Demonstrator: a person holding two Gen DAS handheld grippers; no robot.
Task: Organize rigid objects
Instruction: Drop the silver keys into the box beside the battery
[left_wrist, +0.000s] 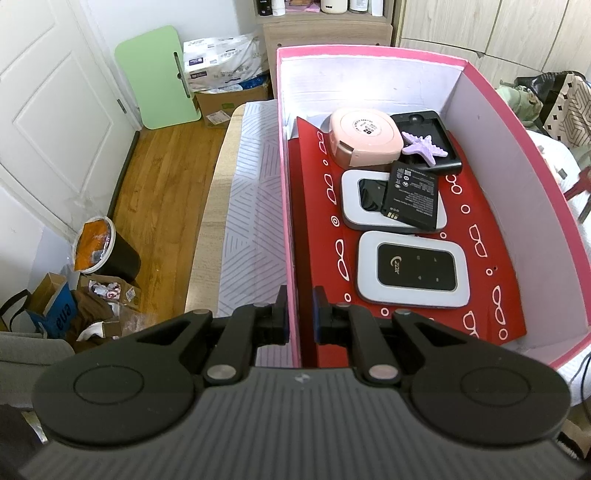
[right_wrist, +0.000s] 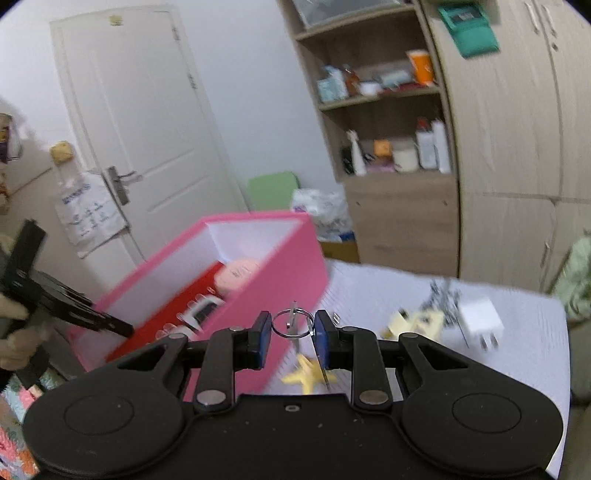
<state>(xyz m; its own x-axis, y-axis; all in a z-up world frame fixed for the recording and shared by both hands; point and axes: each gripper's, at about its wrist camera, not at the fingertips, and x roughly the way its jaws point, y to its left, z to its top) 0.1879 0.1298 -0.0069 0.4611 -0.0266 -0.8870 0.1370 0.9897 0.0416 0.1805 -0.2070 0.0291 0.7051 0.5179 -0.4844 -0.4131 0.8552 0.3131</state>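
- The right tongs (right_wrist: 291, 326) carry a metal key ring (right_wrist: 290, 324), the ring pinched between the blue pads with a key blade hanging beneath, lifted clear of the counter (right_wrist: 369, 295) just beside the pink box (right_wrist: 280, 258).
- The left tongs (left_wrist: 298, 314) are clamped narrow on the near wall of the pink box (left_wrist: 288, 184), one pad outside and one inside, apparently steadying it.
- Inside the box, on a red patterned liner (left_wrist: 317, 236), lie two white-edged pocket routers (left_wrist: 413, 272), a loose black battery (left_wrist: 413, 197), a pink rounded case (left_wrist: 360, 138), a black tray (left_wrist: 439, 140) and a purple starfish (left_wrist: 424, 146).
- Still out on the counter are a yellow starfish (right_wrist: 308, 371), a white plug adapter (right_wrist: 480, 321) and some pale yellow pieces (right_wrist: 417, 321), all blurred.
- The ring looks light, stiff and smooth: thin wire that could slip or swivel between flat pads, with the dangling key free to swing.
- A grip across the ring's width, as shown, seems sound; a slow carry over the box wall would limit swinging.
- The open liner on the box's right side appears the likeliest resting place, and a low release would spare the router screens a knock.
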